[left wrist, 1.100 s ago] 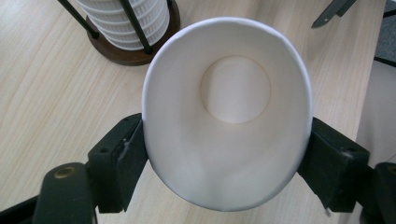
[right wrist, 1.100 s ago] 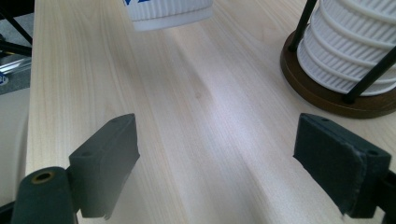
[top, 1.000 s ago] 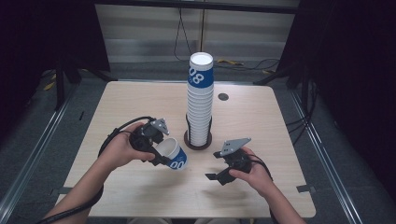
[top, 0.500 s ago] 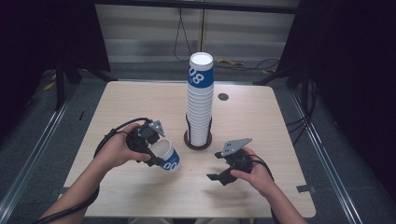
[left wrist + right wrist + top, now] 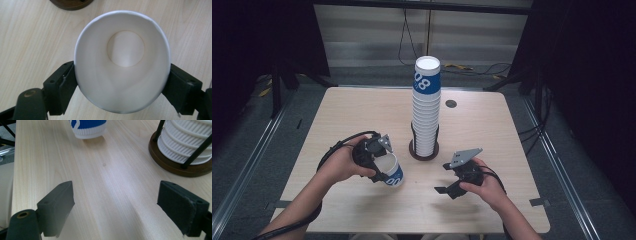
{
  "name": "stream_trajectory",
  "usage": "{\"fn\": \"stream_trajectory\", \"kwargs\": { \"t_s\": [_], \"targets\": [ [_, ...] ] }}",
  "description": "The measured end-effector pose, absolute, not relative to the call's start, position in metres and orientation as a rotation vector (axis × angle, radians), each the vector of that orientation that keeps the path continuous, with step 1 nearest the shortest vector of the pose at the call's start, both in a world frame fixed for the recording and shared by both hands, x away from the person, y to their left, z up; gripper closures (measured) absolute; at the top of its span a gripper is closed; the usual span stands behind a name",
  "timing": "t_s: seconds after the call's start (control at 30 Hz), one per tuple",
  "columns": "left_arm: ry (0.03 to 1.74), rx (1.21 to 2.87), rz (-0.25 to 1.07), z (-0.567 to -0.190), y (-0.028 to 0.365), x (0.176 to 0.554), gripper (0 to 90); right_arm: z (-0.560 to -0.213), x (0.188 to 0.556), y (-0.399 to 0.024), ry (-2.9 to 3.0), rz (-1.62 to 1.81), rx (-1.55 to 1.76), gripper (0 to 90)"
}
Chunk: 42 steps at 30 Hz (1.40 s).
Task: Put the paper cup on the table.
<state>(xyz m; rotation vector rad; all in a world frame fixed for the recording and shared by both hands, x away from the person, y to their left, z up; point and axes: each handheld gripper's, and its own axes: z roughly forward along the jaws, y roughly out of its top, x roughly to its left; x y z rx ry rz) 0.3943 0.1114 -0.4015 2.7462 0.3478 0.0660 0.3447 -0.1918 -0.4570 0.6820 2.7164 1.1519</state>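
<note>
Between the fingers (image 5: 62, 85) of the left gripper (image 5: 122, 87) we see a paper cup (image 5: 122, 61), clamped at its rim from both sides, its white inside and round bottom facing the camera. From above, we find the same cup (image 5: 391, 170) at the near left of the tabletop (image 5: 492, 130), tilted, blue band and white ribbed base toward the middle, with the left gripper (image 5: 379, 165) closed on it and the person's left hand (image 5: 341, 164) wrapped around the tool.

The right gripper (image 5: 122, 207) holds its fingers (image 5: 182, 210) wide apart, with bare wood between them. Ahead of them we see the base of the held cup (image 5: 88, 128) just above or touching the wood; we cannot tell which. To its right stands the wooden base of the cup holder (image 5: 175, 162) with its black uprights. In the high view the right gripper (image 5: 452, 186) sits low over the near right of the tabletop in the right hand (image 5: 484, 187), its grey plate tipped upward.

At the centre rises a tall stack of cups (image 5: 426, 105) in the holder (image 5: 412, 149), the top cup blue with white numerals. A dark round hole (image 5: 451, 103) marks the tabletop beyond it.
</note>
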Motion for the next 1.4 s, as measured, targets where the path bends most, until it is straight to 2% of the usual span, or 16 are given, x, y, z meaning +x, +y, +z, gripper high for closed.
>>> {"fn": "stream_trajectory", "kwargs": {
  "t_s": [0.23,0.57,0.8,1.4],
  "targets": [
    [0.305,2.756,0.076,-0.406,0.105,0.393,17.8,-0.458,0.344,-0.192,2.717,1.146,0.683,13.2],
    [0.298,2.667,0.082,-0.414,0.101,0.391,16.1,-0.458,0.344,-0.193,2.715,1.156,0.68,13.2],
    [0.314,2.63,-0.003,-0.425,0.098,0.39,16.2,-0.459,0.343,-0.193,2.714,1.166,0.677,13.2],
    [0.321,2.599,-0.036,-0.436,0.109,0.384,17.2,-0.46,0.342,-0.193,2.714,1.158,0.679,13.2]
  ]
}}
